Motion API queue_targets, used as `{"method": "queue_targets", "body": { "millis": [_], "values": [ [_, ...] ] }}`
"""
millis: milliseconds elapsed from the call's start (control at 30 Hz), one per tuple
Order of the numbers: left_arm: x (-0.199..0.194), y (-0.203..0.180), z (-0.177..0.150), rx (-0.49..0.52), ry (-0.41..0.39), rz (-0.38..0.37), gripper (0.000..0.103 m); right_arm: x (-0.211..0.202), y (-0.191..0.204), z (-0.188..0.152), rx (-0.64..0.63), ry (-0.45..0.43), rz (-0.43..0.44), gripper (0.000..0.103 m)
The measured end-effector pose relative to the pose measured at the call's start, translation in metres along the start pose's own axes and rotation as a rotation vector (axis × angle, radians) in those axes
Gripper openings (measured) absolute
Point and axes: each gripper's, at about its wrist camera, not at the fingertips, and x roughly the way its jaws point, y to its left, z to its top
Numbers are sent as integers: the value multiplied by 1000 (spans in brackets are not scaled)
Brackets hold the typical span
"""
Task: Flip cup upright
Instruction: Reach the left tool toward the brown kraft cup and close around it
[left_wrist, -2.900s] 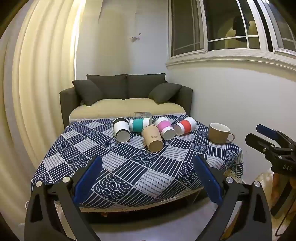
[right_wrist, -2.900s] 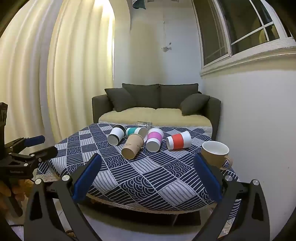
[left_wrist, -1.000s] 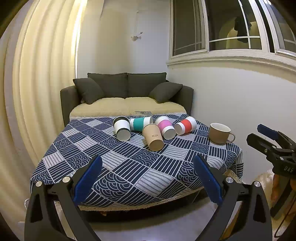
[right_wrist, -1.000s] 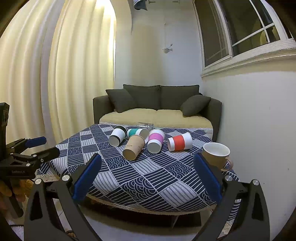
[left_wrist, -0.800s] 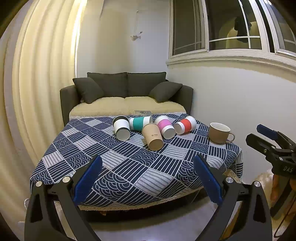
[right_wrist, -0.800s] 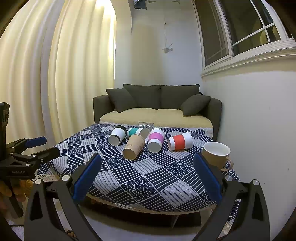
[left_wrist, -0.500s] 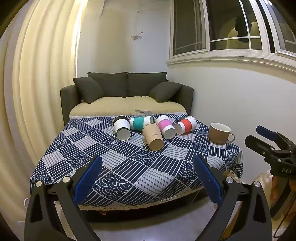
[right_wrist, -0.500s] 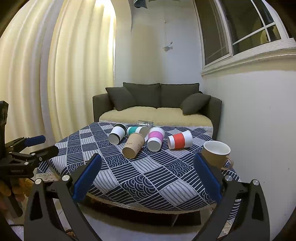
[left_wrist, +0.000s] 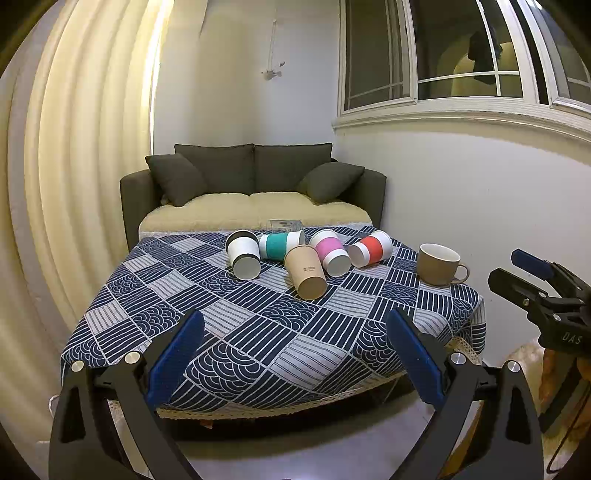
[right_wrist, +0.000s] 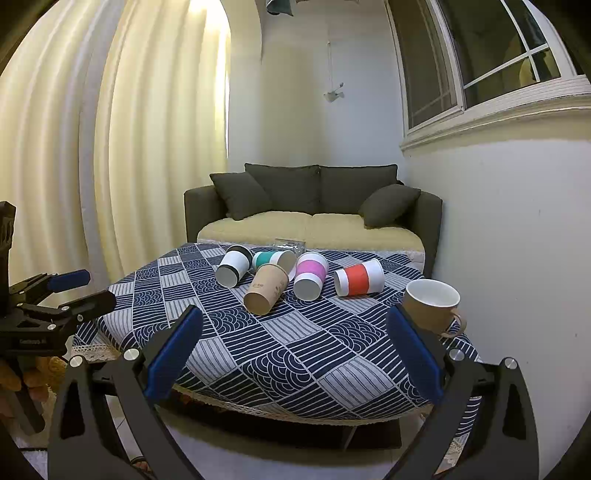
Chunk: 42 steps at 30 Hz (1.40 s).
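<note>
The patterned table (left_wrist: 258, 332) fills the middle of both views, with five paper cups on their sides around 12 o'clock: black-banded cup (left_wrist: 243, 253), teal cup (left_wrist: 280, 245), kraft cup (left_wrist: 306, 271), pink cup (left_wrist: 330, 252), red cup (left_wrist: 370, 248). An upright mug (left_wrist: 437, 264) stands at 2 o'clock. The left gripper (left_wrist: 295, 354) and right gripper (right_wrist: 293, 354) are both spread wide, empty, short of the table. Risk, I judge: the cups touch, so lifting one may roll its neighbours

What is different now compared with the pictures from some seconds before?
Almost nothing. Both views drift only slightly. The left gripper and right gripper stay open and short of the table, gripping nothing. The five paper cups, including the brown cup, still lie on their sides; the mug stays upright.
</note>
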Motion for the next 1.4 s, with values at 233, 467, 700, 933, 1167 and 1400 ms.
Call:
{"method": "queue_targets", "body": {
  "millis": [233, 467, 700, 933, 1167, 1400],
  "values": [
    [4, 0, -1, -1, 20, 2, 96, 2, 1, 0, 1, 8, 2, 98],
    [10, 3, -1, -28, 52, -5, 96, 8, -6, 4, 30, 17, 16, 98],
    [40, 23, 13, -163, 179, -98, 96, 35, -20, 19, 81, 82, 79, 98],
    [81, 38, 42, -250, 269, -147, 96, 72, -32, 41, 99, 131, 91, 98],
    [137, 39, 79, -297, 391, -233, 96, 106, -38, 60, 106, 156, 108, 98],
    [209, 26, 98, -290, 602, -216, 96, 140, -39, 64, 81, 189, 147, 98]
  ]
}}
